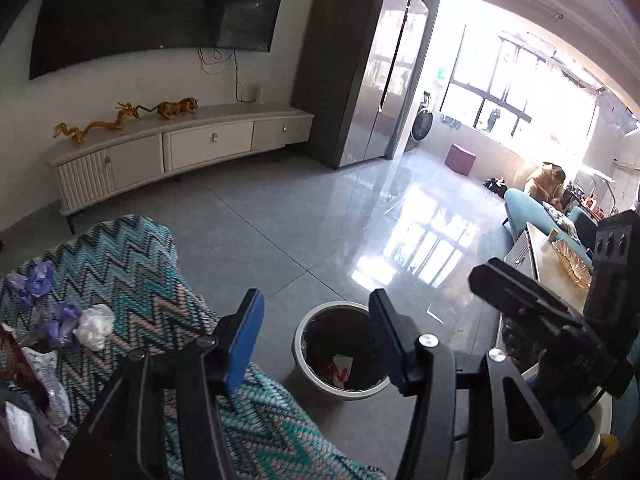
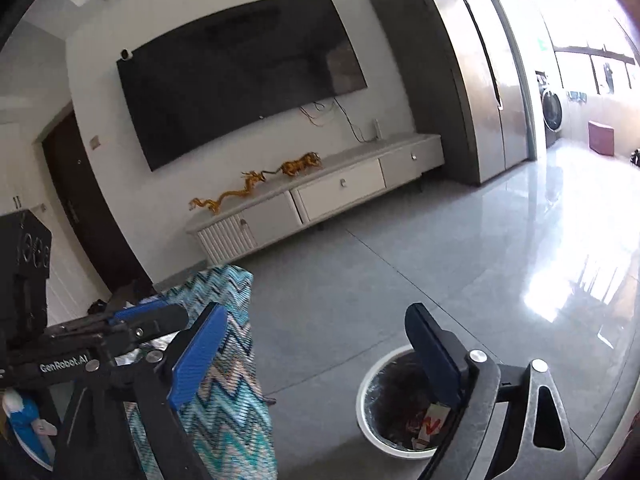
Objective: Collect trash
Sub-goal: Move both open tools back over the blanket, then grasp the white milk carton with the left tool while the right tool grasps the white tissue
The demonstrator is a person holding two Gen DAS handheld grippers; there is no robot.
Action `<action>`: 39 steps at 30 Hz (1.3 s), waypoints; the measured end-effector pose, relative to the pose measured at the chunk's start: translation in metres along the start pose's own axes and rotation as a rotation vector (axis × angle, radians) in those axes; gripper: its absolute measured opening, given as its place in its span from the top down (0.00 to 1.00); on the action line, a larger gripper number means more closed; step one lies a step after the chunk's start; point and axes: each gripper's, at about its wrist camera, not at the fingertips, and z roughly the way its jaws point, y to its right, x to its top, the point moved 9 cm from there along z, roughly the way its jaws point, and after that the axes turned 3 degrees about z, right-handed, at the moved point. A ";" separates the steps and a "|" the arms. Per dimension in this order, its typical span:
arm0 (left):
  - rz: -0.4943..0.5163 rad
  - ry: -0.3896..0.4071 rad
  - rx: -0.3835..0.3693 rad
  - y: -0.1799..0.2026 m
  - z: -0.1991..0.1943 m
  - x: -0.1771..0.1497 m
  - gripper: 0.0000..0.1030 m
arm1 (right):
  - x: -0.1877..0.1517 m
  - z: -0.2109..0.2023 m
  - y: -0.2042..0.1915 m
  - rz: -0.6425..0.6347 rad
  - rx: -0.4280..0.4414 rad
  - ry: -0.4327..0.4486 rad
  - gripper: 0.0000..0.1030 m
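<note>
Down on the grey tile floor (image 1: 280, 216) sits the trash bin (image 1: 306, 364), a round white pail lined with a dark bag. Inside it lies a white scrap with a red mark (image 1: 341, 368), plus some darker bits that are too murky to name. The right wrist view shows the same bin (image 2: 366, 412) with that red-marked scrap (image 2: 434, 420) near its right side, partly behind a gripper finger.

The left gripper (image 1: 316, 344) hangs above the bin with its two blue-padded fingers (image 1: 244, 344) spread wide and nothing between them. The right gripper (image 2: 320, 360) is likewise released, fingers well apart and empty, one finger over the zigzag cloth (image 2: 224, 380) and the other over the bin.

The trash waiting for pickup lies on the zigzag cloth (image 1: 140, 264), off to the left of the bin: two crumpled purple wrappers (image 1: 34, 282), one behind the other, a white wad (image 1: 94, 326) just beside the nearer purple one, and a heap of clear plastic and paper (image 1: 36, 392) at the far left edge, too jumbled to count.

Across the room, a long white cabinet (image 1: 208, 144) carries two golden figurines (image 1: 96, 126). Above it hangs one dark television (image 1: 160, 12), and one tall fridge (image 1: 360, 68) stands to the cabinet's right.
</note>
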 end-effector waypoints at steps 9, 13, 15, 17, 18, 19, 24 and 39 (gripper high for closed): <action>-0.023 0.091 0.111 -0.105 -0.109 -0.041 0.38 | 0.007 -0.028 -0.105 -0.086 0.122 0.032 0.00; -0.045 0.094 0.181 -0.168 -0.144 -0.072 0.37 | -0.005 -0.017 -0.141 -0.112 0.163 0.001 0.00; -0.046 0.079 0.206 -0.195 -0.156 -0.090 0.37 | -0.012 -0.010 -0.156 -0.122 0.180 -0.021 0.00; -0.030 0.045 0.217 -0.218 -0.164 -0.109 0.37 | -0.021 -0.004 -0.173 -0.136 0.200 -0.048 0.00; -0.022 0.025 0.237 -0.230 -0.167 -0.120 0.37 | -0.024 -0.002 -0.180 -0.145 0.207 -0.059 0.00; -0.021 0.004 0.252 -0.241 -0.168 -0.131 0.37 | -0.027 0.002 -0.189 -0.158 0.214 -0.072 0.00; -0.036 -0.068 0.235 -0.275 -0.162 -0.165 0.37 | -0.049 0.025 -0.229 -0.217 0.260 -0.152 0.00; 0.067 -0.242 0.107 -0.298 -0.093 -0.179 0.37 | -0.111 0.113 -0.262 -0.272 0.270 -0.353 0.00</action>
